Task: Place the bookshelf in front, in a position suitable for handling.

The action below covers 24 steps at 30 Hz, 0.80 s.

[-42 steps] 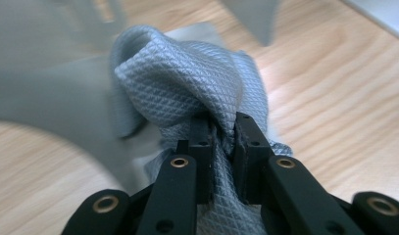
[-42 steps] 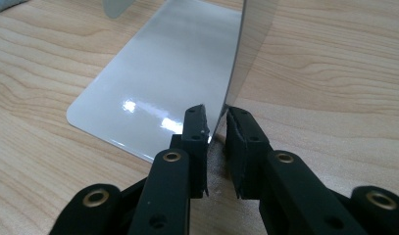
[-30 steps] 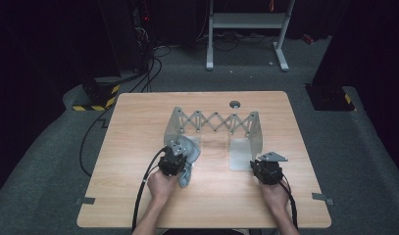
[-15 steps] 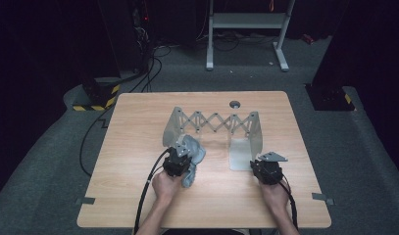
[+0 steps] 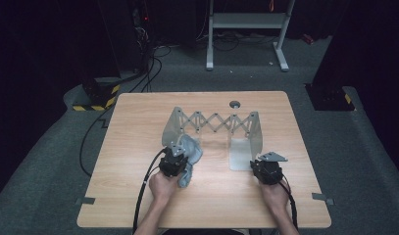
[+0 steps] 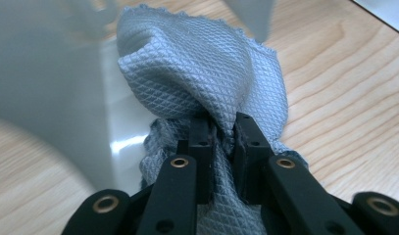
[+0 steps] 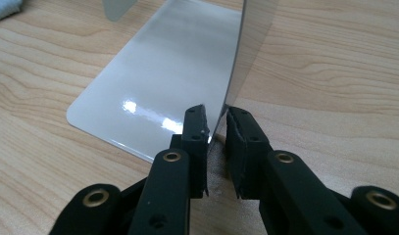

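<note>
Pinching grey cloth [image 6: 207, 73] (unlabelled), left claw [image 6: 221, 125]

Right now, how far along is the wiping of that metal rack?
Done: right gripper clamps the expandable metal rack's right end plate, steadying it. In hand: left gripper pinches the grey cloth against the left plate. Left: apparently the rest.

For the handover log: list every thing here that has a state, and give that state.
Grey cloth: bunched, pinched in the left gripper.
Metal rack: upright, its scissor lattice stretched out.
Rack end plate: upright, its edge clamped by the right gripper.
Left gripper: shut on cloth.
Right gripper: shut on plate.
</note>
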Each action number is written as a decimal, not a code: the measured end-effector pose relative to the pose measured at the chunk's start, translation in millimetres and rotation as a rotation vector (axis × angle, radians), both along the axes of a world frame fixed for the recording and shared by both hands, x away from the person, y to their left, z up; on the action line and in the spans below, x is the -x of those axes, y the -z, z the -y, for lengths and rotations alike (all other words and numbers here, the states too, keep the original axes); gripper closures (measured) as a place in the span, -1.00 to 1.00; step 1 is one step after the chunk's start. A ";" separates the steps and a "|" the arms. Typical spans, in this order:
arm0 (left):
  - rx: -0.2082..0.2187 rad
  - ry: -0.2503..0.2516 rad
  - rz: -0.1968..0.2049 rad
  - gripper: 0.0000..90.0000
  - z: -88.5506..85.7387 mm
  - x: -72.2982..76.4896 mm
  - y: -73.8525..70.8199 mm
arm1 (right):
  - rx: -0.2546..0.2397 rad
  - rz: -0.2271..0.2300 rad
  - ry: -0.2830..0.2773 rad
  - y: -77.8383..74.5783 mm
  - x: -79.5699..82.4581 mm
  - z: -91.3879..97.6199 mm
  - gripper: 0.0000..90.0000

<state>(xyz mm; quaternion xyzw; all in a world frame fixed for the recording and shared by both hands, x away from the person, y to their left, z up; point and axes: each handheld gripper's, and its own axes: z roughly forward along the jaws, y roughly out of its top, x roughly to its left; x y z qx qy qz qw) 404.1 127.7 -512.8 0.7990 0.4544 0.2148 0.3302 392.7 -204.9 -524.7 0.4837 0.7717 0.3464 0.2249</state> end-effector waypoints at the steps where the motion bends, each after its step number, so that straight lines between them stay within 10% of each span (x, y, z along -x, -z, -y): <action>1: -0.008 0.010 -0.002 0.78 1.8 -1.0 -0.7 | 0.000 0.000 0.000 0.0 0.0 0.0 0.76; 12: -0.020 -0.062 -0.015 0.78 -16.5 -7.2 -2.3 | -0.001 -0.001 0.000 0.0 -0.1 0.1 0.76; 24: -0.011 -0.031 -0.030 0.78 7.0 -26.3 -2.4 | -0.004 -0.003 0.000 0.0 -0.2 0.4 0.76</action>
